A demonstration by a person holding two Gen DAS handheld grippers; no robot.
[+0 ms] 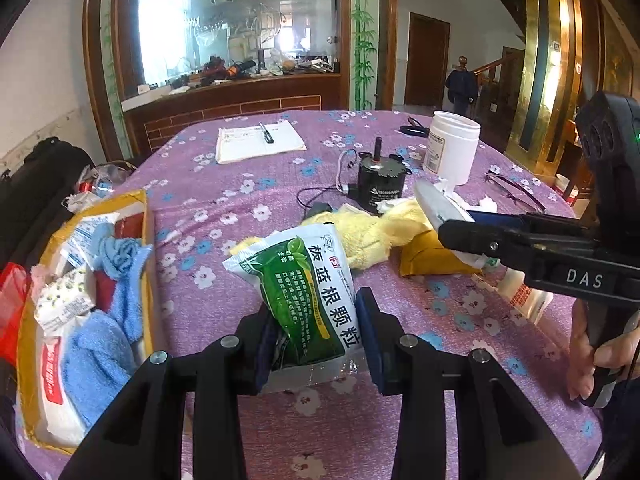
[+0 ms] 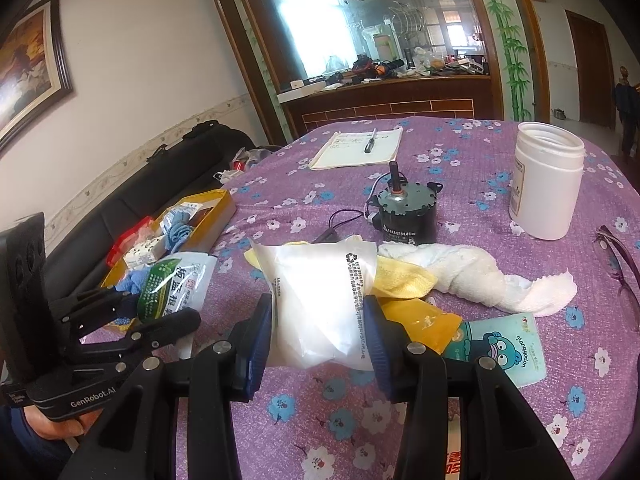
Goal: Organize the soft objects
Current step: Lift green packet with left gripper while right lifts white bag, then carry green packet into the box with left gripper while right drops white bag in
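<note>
Both grippers loaded, soft packets lifted clear of the table, yellow box at the left edge.

Left gripper (image 1: 316, 332) was clamped nearly shut on the green sachet (image 1: 308, 280); right gripper (image 2: 318, 332) was partly closed on the white pouch (image 2: 324, 300), pads pressing both sides. The yellow box (image 1: 144, 240) already held a blue cloth (image 1: 120, 256) and packets. My judgement: carry the sachet over the box wall, lower it into a free gap and release only when low, since the slack film could slide from the pads. A yellow towel (image 2: 404, 280), white rag (image 2: 472, 272) and mint pack (image 2: 504, 352) lay loose on the purple flowered tablecloth (image 2: 520, 400). The cloth also bore a motor (image 2: 404, 212), white jar (image 2: 548, 184) and notebook (image 2: 356, 148); behind stood a glass partition (image 1: 224, 20).
</note>
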